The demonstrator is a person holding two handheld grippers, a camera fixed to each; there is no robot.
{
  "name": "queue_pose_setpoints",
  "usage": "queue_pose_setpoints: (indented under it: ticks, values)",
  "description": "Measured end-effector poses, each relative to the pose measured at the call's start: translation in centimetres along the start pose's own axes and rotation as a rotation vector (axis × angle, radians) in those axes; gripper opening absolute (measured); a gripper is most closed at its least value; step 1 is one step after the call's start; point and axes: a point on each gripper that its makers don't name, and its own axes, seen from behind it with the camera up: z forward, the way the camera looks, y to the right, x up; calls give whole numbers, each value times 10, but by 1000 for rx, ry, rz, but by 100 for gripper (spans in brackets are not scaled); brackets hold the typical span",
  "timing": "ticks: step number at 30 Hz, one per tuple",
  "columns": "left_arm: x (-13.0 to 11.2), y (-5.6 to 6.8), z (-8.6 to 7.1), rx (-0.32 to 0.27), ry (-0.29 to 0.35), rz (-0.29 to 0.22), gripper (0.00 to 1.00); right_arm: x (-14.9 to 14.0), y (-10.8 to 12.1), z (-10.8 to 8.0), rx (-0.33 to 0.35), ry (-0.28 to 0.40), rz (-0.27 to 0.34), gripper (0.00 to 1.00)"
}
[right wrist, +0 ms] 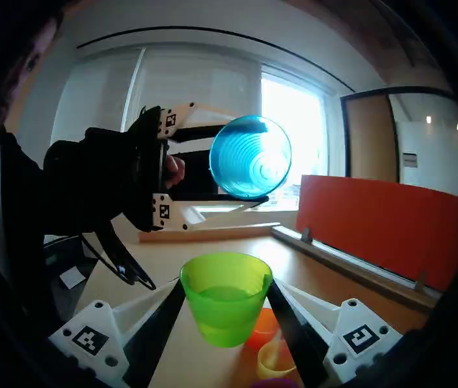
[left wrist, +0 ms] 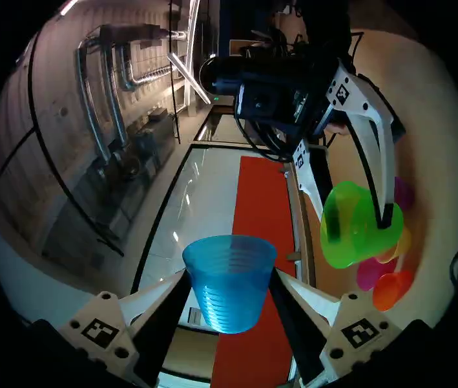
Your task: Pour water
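My left gripper (left wrist: 230,294) is shut on a blue plastic cup (left wrist: 229,282), held between both fingers in the left gripper view. In the right gripper view that blue cup (right wrist: 250,156) hangs high up, tipped so its mouth faces the camera, still held by the left gripper (right wrist: 245,161). My right gripper (right wrist: 227,310) is shut on a green cup (right wrist: 226,306) that stands upright with water in it. The left gripper view shows the green cup (left wrist: 358,225) at the right, tilted, clamped by the right gripper (left wrist: 353,216).
Several small orange, yellow and pink cups (left wrist: 387,271) lie on the wooden table (right wrist: 164,258) below the green cup; an orange cup (right wrist: 264,328) and a yellow cup (right wrist: 274,362) stand just behind it. An orange partition (right wrist: 390,226) borders the table. A person's hand (right wrist: 174,169) holds the left gripper.
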Motion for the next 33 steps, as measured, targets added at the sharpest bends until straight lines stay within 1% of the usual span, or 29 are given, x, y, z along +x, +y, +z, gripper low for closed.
queue_pose_setpoints:
  ticks: [2, 8, 14, 18, 26, 29, 33]
  values:
    - [-1, 1, 0, -2, -3, -17, 83, 1, 0, 0, -1, 0, -1, 90]
    - [-6, 5, -2, -4, -16, -95, 82, 2, -2, 0, 0, 1, -6, 90]
    - [-14, 3, -4, 8, -30, -195, 82, 3, -3, -2, -2, 0, -11, 91]
    - [-20, 0, -6, 19, -38, -281, 82, 4, -3, -3, -3, 0, -11, 90]
    - [-28, 3, -11, 19, -54, -447, 82, 4, -4, -4, -7, -1, -14, 90]
    - [-31, 2, -13, 21, -60, -509, 82, 5, -5, -4, -8, 0, -14, 90]
    - [-36, 0, -16, 24, -73, -606, 82, 6, -5, -5, -10, 1, -17, 91]
